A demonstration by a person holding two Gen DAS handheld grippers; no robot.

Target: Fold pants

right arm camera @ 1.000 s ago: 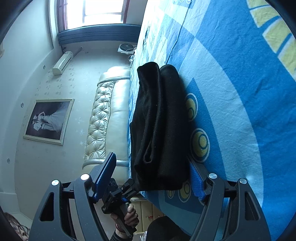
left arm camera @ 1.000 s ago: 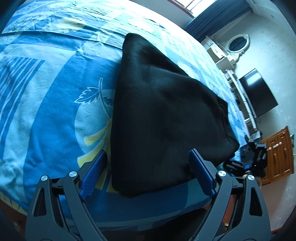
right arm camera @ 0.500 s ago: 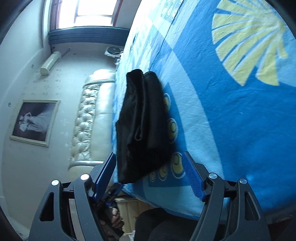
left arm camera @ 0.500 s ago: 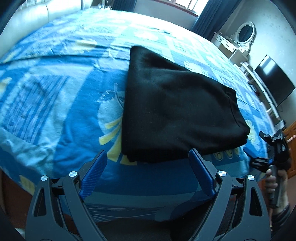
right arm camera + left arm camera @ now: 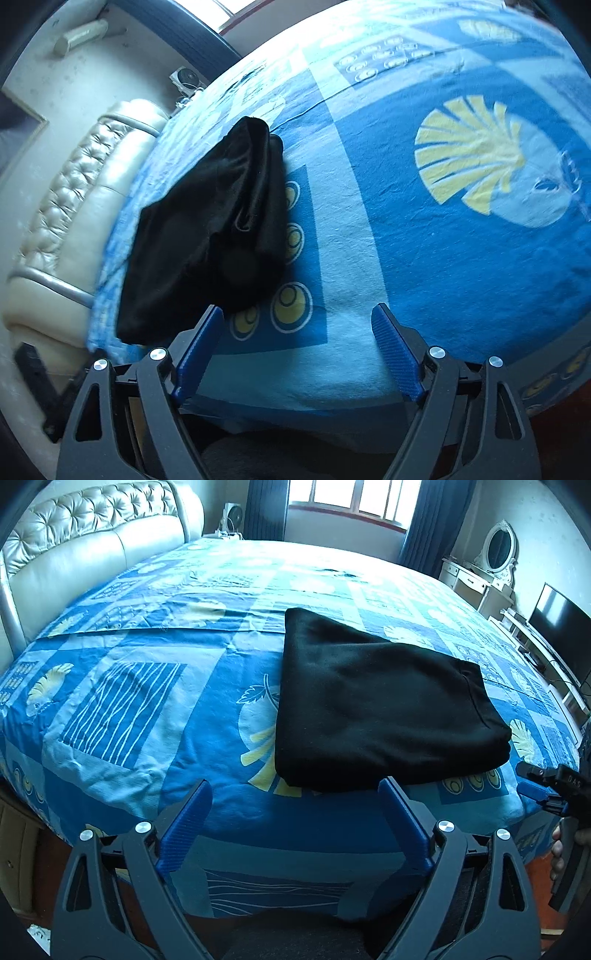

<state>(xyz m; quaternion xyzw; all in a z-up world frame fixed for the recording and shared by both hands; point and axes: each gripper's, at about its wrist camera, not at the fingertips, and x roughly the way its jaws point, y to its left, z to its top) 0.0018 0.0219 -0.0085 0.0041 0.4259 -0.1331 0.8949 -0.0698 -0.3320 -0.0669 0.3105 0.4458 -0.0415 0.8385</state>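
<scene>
Pants [image 5: 376, 709] folded, flat on bed [image 5: 147, 701], just beyond my left claw [image 5: 295, 830]. Both claws empty and spread; right claw [image 5: 297, 343] just widened, pants to its left.

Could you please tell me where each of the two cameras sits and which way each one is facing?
Left wrist: sits on the left gripper, open, facing down across the bed at the folded black pants; the right gripper shows at its edge.
Right wrist: sits on the right gripper, open, tilted, facing the pants' end and the headboard.
Shared: pants, bed, headboard.
</scene>
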